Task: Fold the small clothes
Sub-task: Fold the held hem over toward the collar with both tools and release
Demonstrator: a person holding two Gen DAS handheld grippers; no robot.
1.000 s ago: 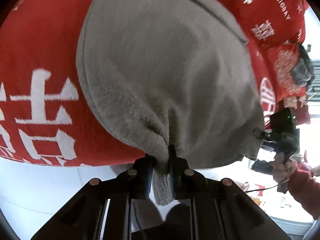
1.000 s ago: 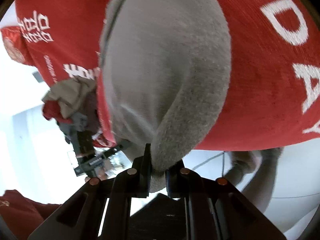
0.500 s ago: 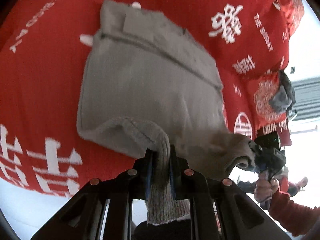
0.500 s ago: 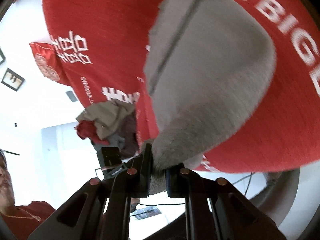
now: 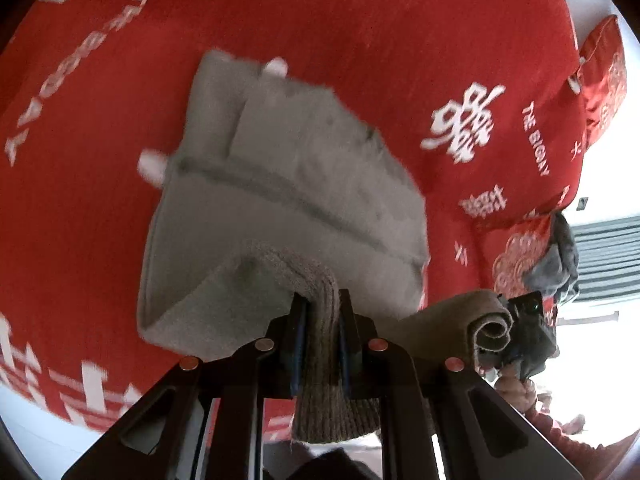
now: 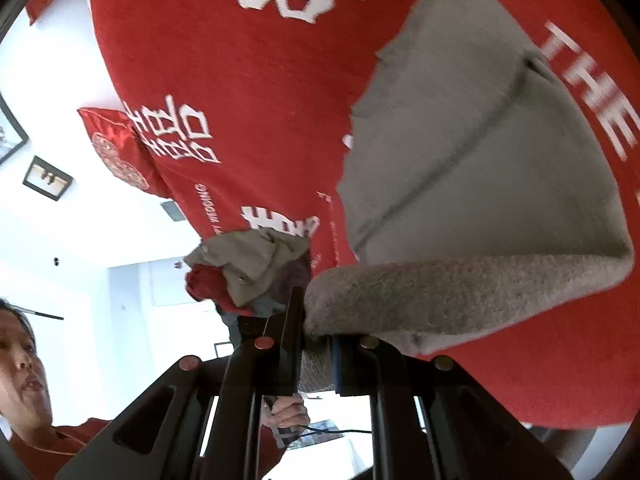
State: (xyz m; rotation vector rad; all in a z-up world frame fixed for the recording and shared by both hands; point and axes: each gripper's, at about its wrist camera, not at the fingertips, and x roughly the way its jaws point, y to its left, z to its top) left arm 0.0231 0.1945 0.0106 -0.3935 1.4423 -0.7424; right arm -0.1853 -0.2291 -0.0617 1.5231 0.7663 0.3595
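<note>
A small grey knit garment (image 5: 288, 184) lies on a red bedspread (image 5: 360, 32) printed with white characters. Its near hem is lifted and curls back over the rest. My left gripper (image 5: 320, 320) is shut on the ribbed hem at one corner. My right gripper (image 6: 316, 340) is shut on the other corner of the hem; the garment (image 6: 472, 168) fills the right of that view. The right gripper also shows in the left wrist view (image 5: 524, 328), holding the rolled edge.
A heap of other clothes (image 6: 248, 268) sits at the bedspread's edge, also in the left wrist view (image 5: 560, 256). Red embroidered pillows (image 5: 600, 80) lie at the far side. A person's face (image 6: 20, 360) is at the lower left of the right wrist view.
Both grippers have pulled back and up with the hem. The garment has shrunk in both views and more of the red bedspread shows around it.
</note>
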